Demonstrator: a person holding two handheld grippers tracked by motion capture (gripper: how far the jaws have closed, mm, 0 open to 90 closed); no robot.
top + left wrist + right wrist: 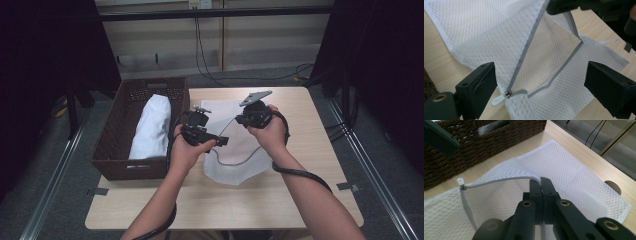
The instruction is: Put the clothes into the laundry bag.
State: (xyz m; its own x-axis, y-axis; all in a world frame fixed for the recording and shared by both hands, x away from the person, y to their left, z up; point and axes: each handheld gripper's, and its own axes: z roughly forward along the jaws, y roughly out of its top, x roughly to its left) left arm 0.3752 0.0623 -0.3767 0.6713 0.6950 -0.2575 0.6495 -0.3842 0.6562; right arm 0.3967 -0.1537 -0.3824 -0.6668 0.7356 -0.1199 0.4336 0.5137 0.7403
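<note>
We have a white mesh laundry bag [232, 150] lying on the worktop [310, 165], just beside a brown wicker basket [112, 145] that holds a rolled white towel [152, 127]. Our right tongs [541, 185] are pressed together on the grey zipper edge [499, 180] of the bag's mouth and lift that lip off the worktop, so the opening gapes. Our left tongs [541, 87] stand wide apart with nothing between the pads, hovering over the bag with the white zipper pull [498, 100] just by the left jaw.

We judge the bag to be very light, limp and airy: the mesh sags from the single held point and will fold wherever it is not supported. It should not slip much, since the open weave catches on the pads, but it can snag. The taped zipper band is the firmest part, so we would take hold there, on the opposite lip of the mouth or near the pull, to spread the opening. Pinching bare mesh would only bunch it.
</note>
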